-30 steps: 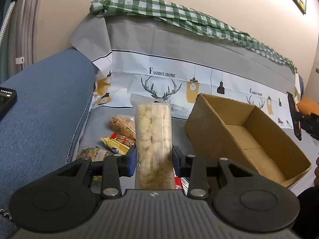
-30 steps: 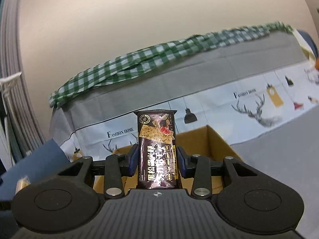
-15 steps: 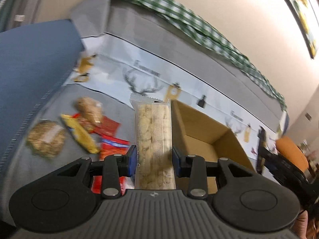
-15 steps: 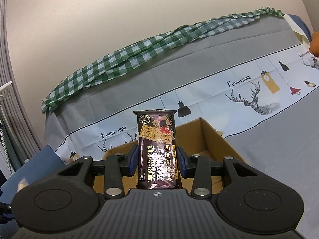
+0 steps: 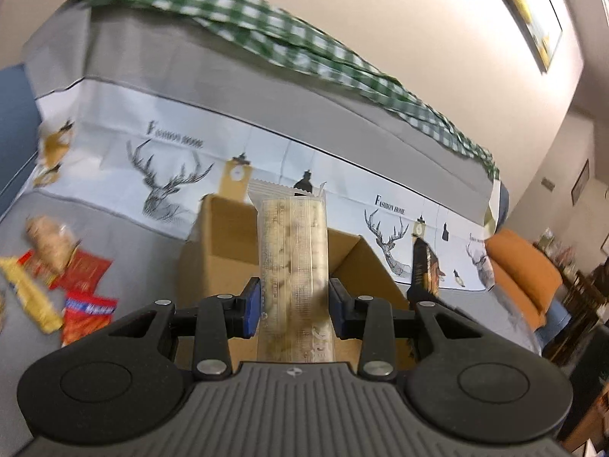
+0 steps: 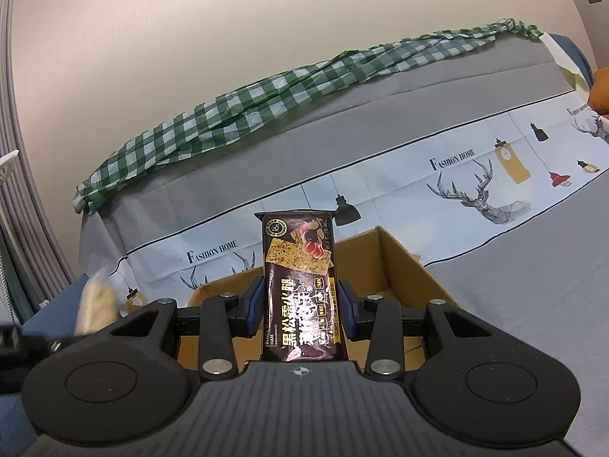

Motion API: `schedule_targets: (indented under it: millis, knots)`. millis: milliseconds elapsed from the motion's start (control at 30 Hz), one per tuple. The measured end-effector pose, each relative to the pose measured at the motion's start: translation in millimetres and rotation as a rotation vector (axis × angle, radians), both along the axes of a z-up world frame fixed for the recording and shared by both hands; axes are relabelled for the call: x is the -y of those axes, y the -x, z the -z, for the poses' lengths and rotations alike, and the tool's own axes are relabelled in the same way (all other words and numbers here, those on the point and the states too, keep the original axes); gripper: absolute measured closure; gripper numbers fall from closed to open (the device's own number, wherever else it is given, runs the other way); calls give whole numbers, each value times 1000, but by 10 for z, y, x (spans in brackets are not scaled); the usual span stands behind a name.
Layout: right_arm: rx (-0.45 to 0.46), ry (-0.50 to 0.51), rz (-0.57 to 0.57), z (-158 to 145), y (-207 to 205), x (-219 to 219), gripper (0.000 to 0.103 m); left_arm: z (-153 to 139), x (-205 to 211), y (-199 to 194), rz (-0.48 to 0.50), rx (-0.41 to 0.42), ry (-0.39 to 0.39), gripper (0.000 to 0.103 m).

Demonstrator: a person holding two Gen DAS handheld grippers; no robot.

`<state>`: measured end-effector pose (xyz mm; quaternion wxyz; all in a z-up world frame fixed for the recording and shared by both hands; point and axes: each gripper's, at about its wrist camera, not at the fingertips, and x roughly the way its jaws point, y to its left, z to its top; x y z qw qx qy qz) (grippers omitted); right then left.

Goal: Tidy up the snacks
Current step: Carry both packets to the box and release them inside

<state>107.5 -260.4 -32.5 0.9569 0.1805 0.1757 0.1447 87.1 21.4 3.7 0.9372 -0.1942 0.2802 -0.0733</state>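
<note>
A clear-wrapped biscuit pack (image 5: 292, 266) is clamped upright between the blue pads of the left gripper (image 5: 293, 310); its serrated top edge stands above the far wall of the open cardboard box (image 5: 224, 251). The pack is seen directly in front of the box opening, and the box floor is largely hidden behind it. To the left of the box, loose snack packets (image 5: 82, 282) are scattered on the grey sofa cover (image 5: 125, 251): red sachets, a yellow wrapper and a pale, blurred bag. To the right of the box, a dark cracker pack (image 5: 425, 266) is seen edge-on.

In the right wrist view, that dark cracker pack (image 6: 298, 289), printed with Chinese lettering and a cracker picture, is pinched upright between the pads of the right gripper (image 6: 300, 314). It is held in front of the same cardboard box (image 6: 396, 266), whose right wall and far rim are visible behind it. To the left of the box, a pale blurred snack (image 6: 95, 304) is partly seen. Behind the box, the sofa back is draped with a printed cover (image 6: 456, 179) bearing deer heads and "FASHION HOME", and a green checked cloth (image 6: 285, 91) is laid along its top.
</note>
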Motion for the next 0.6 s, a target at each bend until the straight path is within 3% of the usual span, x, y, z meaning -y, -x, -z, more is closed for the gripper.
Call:
schedule_targets:
  millis: [100, 133, 167, 200, 267, 467, 600]
  knots:
    - [-1, 7, 3, -3, 9, -20, 61, -61, 173, -129, 21, 17, -15, 58]
    - [-3, 13, 7, -4, 12, -30, 59, -88, 207, -141, 18, 26, -27, 53]
    - [-5, 22, 14, -9, 16, -48, 56, -107, 237, -145, 16, 35, -38, 41]
    - [-10, 31, 16, -11, 14, -63, 45, -119, 249, -128, 12, 51, -42, 35]
    - [-13, 48, 22, -10, 21, -86, 35, -133, 228, -72, 7, 71, -40, 33]
    - [-7, 72, 30, -17, 50, -112, 35, -14, 7, 236, -40, 95, -53, 34]
    - [-2, 94, 27, -27, 73, -147, 35, 64, -171, 408, -3, 54, -103, 36]
